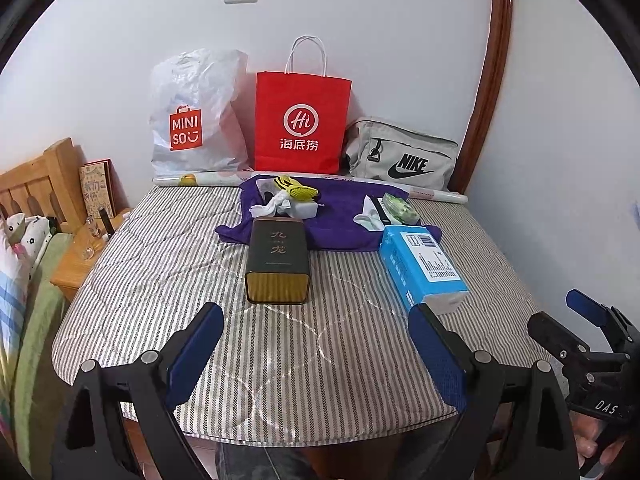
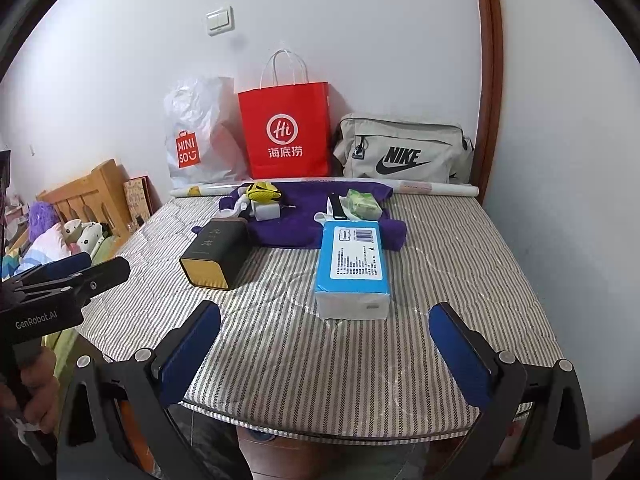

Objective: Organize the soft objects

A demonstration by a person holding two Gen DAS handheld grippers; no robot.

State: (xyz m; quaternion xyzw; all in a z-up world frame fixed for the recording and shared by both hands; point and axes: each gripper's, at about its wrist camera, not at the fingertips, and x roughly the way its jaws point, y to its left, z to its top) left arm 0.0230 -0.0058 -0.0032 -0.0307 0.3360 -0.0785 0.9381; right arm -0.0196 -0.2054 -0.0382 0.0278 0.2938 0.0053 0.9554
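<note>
A purple cloth [image 1: 336, 220] [image 2: 304, 216] lies spread on the striped pad [image 1: 200, 280] [image 2: 440, 272], far middle. On it sit a yellow mesh item [image 1: 298, 191] [image 2: 262, 193], white bits [image 1: 276, 205], a green packet [image 1: 398, 207] [image 2: 364, 204] and a black strap. A blue tissue pack [image 1: 424, 264] [image 2: 352, 268] and a dark tin box [image 1: 278, 260] [image 2: 216, 250] lie nearer. My left gripper [image 1: 316, 336] and right gripper [image 2: 324, 340] are open and empty over the pad's near edge. The right gripper shows at the left view's right edge [image 1: 576, 320].
Against the back wall stand a white Miniso bag [image 1: 196, 120] [image 2: 200, 140], a red paper bag [image 1: 300, 120] [image 2: 286, 132] and a grey Nike bag [image 1: 404, 156] [image 2: 400, 152], with a rolled sheet [image 1: 440, 194] in front. A wooden bedside stand [image 1: 80, 256] and bed are left.
</note>
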